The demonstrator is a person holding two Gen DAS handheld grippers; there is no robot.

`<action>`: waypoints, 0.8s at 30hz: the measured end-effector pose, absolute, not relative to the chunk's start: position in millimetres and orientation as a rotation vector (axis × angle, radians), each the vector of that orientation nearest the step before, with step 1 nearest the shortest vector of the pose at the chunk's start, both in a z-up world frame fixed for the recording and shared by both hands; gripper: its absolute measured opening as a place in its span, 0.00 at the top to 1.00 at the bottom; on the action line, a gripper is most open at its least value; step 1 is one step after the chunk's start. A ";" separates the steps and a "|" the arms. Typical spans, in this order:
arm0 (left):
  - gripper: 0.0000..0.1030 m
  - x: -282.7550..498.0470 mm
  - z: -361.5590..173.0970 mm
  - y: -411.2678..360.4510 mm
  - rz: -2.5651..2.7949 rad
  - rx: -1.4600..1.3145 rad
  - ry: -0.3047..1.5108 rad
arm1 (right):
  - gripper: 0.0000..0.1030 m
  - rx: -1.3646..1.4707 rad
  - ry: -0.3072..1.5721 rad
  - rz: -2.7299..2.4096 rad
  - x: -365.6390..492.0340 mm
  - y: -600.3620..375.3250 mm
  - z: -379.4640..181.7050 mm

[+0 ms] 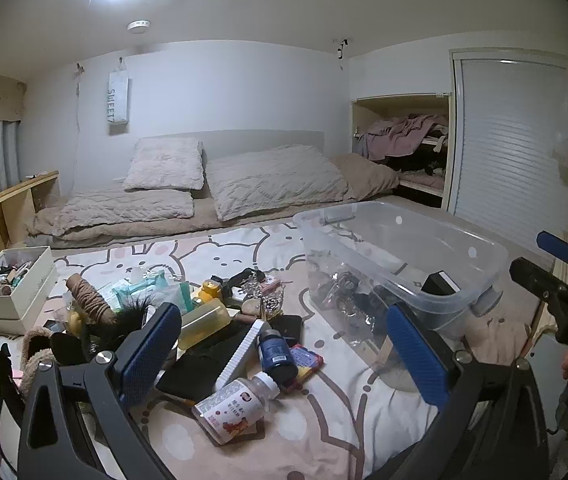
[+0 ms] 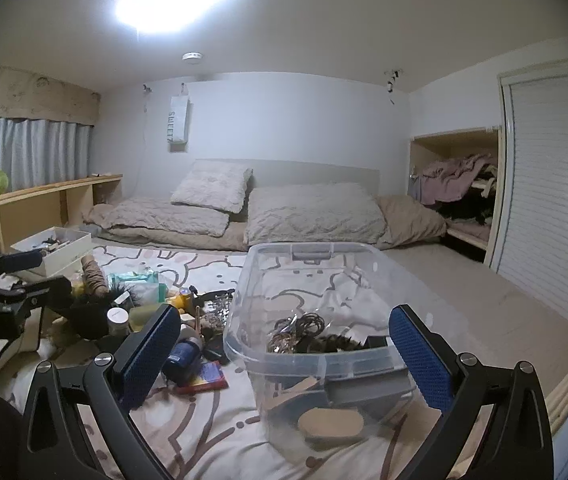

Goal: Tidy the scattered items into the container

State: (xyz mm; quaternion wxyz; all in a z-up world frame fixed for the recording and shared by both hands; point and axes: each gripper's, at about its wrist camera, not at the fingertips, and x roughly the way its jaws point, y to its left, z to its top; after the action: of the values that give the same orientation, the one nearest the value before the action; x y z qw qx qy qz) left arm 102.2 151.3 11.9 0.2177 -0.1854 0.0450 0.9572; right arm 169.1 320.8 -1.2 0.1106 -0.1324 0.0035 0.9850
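On the soft printed blanket (image 1: 323, 432), a clear rectangular plastic container (image 1: 403, 248) holds tangled dark items.

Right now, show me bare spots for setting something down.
Free: the far half of the clear bin's floor, and the bedspread just right of the pill bottle. Crowded: the pile between the white box and bin.

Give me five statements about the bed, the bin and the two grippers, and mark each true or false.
1. Both the left gripper and the right gripper are open and hold nothing. True.
2. The clear plastic bin is empty. False: hair ties and other dark items lie inside.
3. The white-capped bottle stands upright. False: it lies on its side.
4. A cream box holds small items. True.
5. The bin has its lid on. False: its top is open.
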 end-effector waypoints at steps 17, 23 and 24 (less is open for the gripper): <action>0.00 114.6 0.2 152.9 2.645 -0.522 0.117 | 0.00 -0.408 0.011 2.895 176.3 315.0 -13.8; 0.00 115.8 -1.8 154.2 2.642 -0.537 0.120 | 0.00 -0.420 0.008 2.896 177.9 314.2 -17.1; 0.00 115.8 -1.9 154.3 2.641 -0.540 0.119 | 0.00 -0.421 0.005 2.894 178.3 314.0 -17.3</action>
State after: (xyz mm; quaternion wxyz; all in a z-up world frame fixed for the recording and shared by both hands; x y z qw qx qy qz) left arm 115.8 154.3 -1.9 0.2198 -0.1951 0.0431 0.9548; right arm 178.3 314.0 -17.3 0.1083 -0.1432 0.0018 0.9838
